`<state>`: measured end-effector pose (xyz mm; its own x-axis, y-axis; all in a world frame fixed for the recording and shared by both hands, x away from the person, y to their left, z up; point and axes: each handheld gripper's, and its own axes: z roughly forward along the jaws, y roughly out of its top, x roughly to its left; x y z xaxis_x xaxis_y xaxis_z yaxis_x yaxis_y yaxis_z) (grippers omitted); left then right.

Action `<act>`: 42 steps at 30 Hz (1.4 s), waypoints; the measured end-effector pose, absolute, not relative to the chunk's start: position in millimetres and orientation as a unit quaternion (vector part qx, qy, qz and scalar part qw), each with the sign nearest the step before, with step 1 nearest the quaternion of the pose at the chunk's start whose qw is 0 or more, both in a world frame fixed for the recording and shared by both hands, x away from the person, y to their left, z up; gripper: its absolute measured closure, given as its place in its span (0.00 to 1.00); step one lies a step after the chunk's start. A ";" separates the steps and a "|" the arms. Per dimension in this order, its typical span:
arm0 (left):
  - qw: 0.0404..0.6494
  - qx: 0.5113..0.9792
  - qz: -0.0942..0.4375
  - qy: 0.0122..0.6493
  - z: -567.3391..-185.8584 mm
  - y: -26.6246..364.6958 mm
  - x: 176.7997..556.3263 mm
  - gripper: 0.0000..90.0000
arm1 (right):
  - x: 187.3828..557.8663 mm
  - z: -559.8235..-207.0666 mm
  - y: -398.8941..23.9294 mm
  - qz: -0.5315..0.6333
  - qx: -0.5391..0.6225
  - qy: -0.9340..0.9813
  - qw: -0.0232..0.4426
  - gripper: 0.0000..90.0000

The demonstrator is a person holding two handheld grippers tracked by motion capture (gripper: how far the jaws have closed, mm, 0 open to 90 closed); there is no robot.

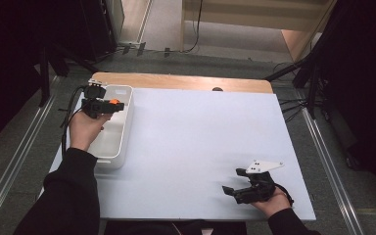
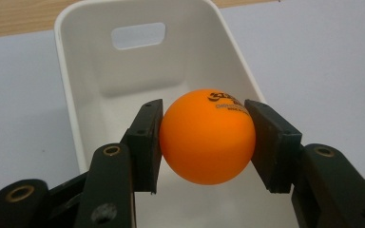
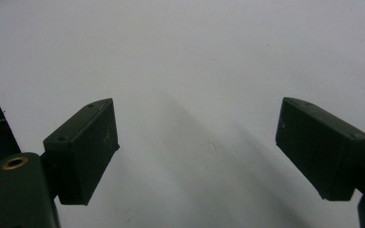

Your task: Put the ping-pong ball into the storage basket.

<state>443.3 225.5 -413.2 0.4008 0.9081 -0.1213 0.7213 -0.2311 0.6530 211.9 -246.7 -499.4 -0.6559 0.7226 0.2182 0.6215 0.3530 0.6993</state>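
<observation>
While the left tool (image 2: 203, 137) squeezes the orange ping-pong ball (image 2: 207, 136), the ball hangs right above the white bin (image 2: 76, 71). Letting go should drop it straight in. Far from the bin, the right tool (image 3: 197, 147) rests with jaws apart.

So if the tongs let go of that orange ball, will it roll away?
Probably not far. The orange ball is round and smooth, so it rolls easily, but the left tongs hold it over the white bin, whose walls should stop it. It looks like a light, hollow table-tennis ball, so it may bounce first.
</observation>
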 end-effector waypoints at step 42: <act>0.377 0.800 0.083 0.459 -378.8 207.3 422.4 0.35 | 212.3 -498.9 -245.4 0.396 0.404 0.822 0.064 0.14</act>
<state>422.4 207.3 -378.8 0.5643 0.7974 -0.2139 0.6723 -0.2935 0.6797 212.3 -245.4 -498.9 -0.6655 0.7147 0.2152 0.6138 0.3599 0.7027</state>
